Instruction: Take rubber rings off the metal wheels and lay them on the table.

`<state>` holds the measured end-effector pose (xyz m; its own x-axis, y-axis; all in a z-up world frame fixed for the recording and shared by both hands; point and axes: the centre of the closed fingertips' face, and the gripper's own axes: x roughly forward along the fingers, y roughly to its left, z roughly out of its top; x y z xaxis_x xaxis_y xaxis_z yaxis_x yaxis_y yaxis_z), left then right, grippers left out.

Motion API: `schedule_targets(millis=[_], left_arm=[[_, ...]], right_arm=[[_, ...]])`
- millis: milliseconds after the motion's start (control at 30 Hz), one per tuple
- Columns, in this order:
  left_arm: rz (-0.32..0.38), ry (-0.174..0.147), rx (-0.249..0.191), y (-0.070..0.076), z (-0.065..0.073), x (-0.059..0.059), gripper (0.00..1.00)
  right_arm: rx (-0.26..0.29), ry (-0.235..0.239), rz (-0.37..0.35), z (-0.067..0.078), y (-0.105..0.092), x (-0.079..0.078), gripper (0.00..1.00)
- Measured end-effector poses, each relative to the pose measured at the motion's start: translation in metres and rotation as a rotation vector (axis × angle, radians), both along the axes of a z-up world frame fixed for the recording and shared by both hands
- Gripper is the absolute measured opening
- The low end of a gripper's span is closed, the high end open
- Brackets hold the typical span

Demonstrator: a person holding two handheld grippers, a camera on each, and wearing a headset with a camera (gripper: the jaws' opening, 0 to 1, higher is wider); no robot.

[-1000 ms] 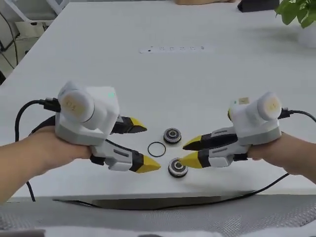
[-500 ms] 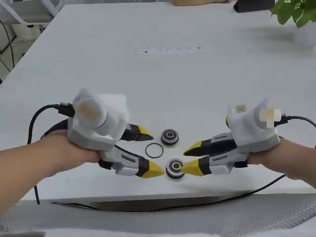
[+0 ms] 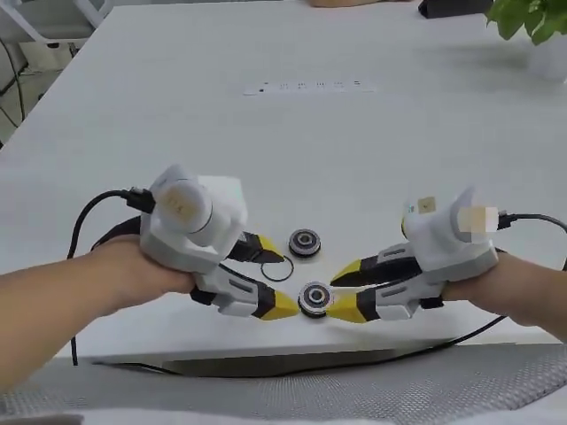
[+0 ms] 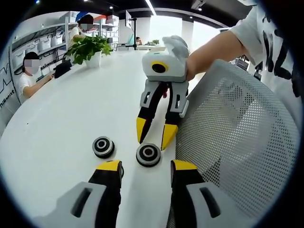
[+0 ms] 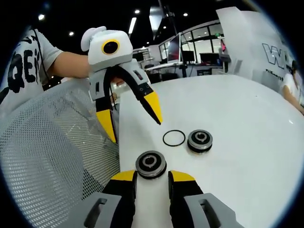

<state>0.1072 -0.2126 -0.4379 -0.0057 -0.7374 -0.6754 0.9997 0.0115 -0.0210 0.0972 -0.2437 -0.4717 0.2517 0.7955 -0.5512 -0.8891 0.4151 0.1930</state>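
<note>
The left gripper (image 3: 282,282) and right gripper (image 3: 337,292) face each other across the near wheel (image 3: 314,298), which lies flat at the front edge of the table (image 3: 354,159). Both have their jaws spread, and the yellow tips sit just beside the wheel on either side. One loose ring (image 5: 174,138) lies flat on the table beside the far wheel (image 3: 305,242), partly under the left gripper's upper jaw.

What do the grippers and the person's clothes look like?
The left gripper and right gripper have white-grey bodies, black tapered fingers with yellow tips, and black cables. The person wears a white short-sleeved shirt with black lettering.
</note>
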Motion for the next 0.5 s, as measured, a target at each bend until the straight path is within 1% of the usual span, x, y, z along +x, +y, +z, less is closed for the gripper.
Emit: schedule_targets(millis=[233, 500], left_arm=[[-0.018, 0.005, 0.01, -0.007, -0.005, -0.003, 0.34], [-0.032, 0.02, 0.016, -0.016, -0.011, -0.008, 0.31]], right_arm=[[-0.006, -0.006, 0.012, -0.003, 0.001, -0.001, 0.22], [-0.015, -0.011, 0.021, -0.007, 0.0, -0.003, 0.17]])
